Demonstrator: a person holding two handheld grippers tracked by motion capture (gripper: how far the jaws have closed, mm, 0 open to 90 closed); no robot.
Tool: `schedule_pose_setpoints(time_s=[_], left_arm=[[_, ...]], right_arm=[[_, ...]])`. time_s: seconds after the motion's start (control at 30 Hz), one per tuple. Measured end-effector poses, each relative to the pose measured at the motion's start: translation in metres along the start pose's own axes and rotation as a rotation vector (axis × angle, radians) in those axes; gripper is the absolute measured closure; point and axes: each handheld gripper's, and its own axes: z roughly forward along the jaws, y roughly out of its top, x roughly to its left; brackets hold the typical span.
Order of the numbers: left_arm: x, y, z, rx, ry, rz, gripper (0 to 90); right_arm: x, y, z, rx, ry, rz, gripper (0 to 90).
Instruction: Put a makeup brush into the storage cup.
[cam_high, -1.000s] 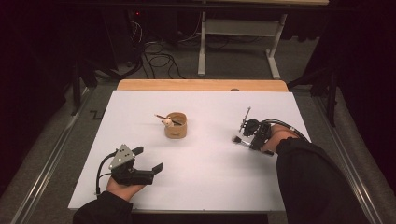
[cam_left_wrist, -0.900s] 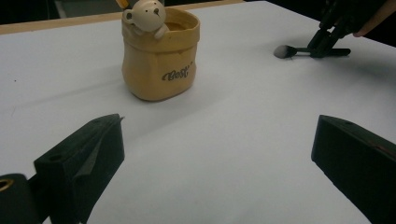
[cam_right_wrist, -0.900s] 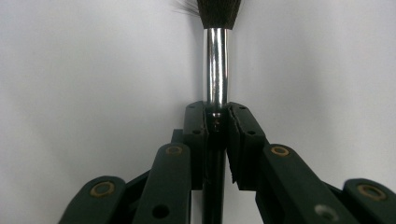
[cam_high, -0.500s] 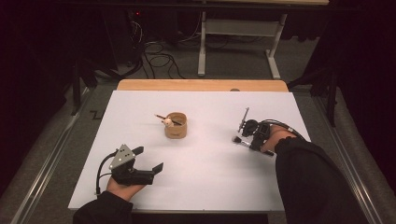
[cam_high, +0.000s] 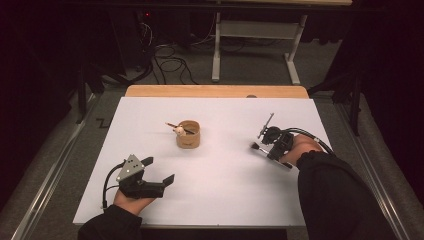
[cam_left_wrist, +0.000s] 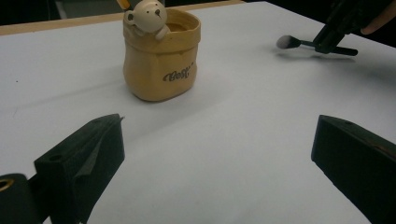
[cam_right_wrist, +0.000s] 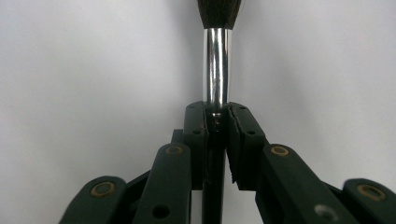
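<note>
A tan pouch-shaped cup (cam_high: 187, 135) with a small bear figure (cam_high: 178, 130) on its rim stands mid-table, with thin tools poking out of it. In the left gripper view the cup (cam_left_wrist: 161, 60) sits ahead of my left gripper (cam_left_wrist: 217, 154), whose jaws stand wide apart with nothing between them. My left gripper (cam_high: 159, 170) rests near the front left of the table. My right gripper (cam_high: 270, 143) is at the right, shut on a makeup brush (cam_high: 255, 146) held low over the table. In the right gripper view my right gripper (cam_right_wrist: 217, 114) clamps the brush's handle just below its silver ferrule (cam_right_wrist: 217, 60).
A thin dark stick-like tool (cam_high: 265, 125) lies just beyond the right gripper. The white table top (cam_high: 220, 190) ends in a wooden strip (cam_high: 215, 91) at the far edge. Beyond it are cables and a table frame on the floor.
The right gripper and its brush have shifted very slightly toward the far side. The left gripper and the cup have not moved.
</note>
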Motion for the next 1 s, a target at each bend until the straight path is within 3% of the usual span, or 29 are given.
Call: schedule_pose_setpoints(time_s=[0.27,0.37,0.4,0.5,0.7,1.0], left_arm=[[-0.001,0.0,0.001,0.001,-0.001,0.005,3.2],[-0.002,0.0,0.001,0.001,-0.002,0.005,3.2],[-0.002,0.0,0.002,0.001,-0.002,0.004,3.2],[-0.002,0.0,0.002,0.003,-0.003,0.006,3.3],[-0.002,0.0,0.003,0.003,-0.004,0.002,3.2],[-0.002,0.0,0.004,0.007,-0.003,0.003,3.2]], right_arm=[[0.01,-0.014,-0.024,-0.133,-0.018,0.097,80.1],[0.017,-0.019,-0.034,-0.199,-0.032,0.14,80.1],[0.019,-0.022,-0.036,-0.233,-0.017,0.163,80.1],[0.025,-0.028,-0.037,-0.266,-0.037,0.172,80.2],[0.033,-0.048,-0.04,-0.391,-0.053,0.27,80.2],[0.038,-0.073,-0.031,-0.559,-0.068,0.354,80.2]])
